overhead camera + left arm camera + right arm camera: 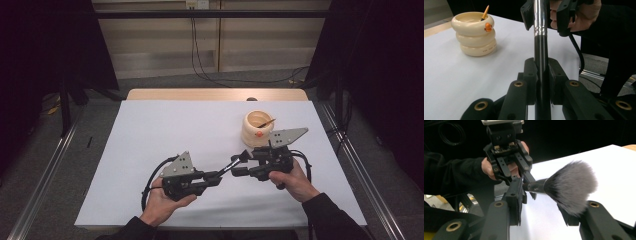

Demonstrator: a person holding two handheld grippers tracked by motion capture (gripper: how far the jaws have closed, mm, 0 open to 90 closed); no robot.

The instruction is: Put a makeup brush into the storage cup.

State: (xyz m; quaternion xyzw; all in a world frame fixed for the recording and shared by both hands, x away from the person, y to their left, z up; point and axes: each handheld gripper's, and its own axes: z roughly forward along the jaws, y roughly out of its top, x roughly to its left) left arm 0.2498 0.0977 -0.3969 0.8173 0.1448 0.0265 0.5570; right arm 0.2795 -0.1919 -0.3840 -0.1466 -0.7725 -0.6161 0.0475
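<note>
Here you held a makeup brush [540,50] level between the two tools, above the white table cover [150,135] and just in front of the cream ringed holder [257,129]. Your left gripper [216,176] was clamped tight on the black handle. Your right gripper [239,165] had its jaws standing either side of the ferrule and the grey bristle head [571,186]; the right gripper view showed one pad close beside the metal ferrule and the other under the bristles, but no firm press on either side.

The risk, as I judged it, lay in that second grip. If the right jaws closed on the soft bristles rather than the handle, the brush could slip or tilt once the left let go, and the tuft could get crushed. A sideways pull between your hands could also twist the handle in the left pads.

Hard to read: whether the right pads actually touched the ferrule, and what the thin orange-tipped stick [485,13] in the holder was. The brush head was cut off at the top of the left gripper view.
</note>
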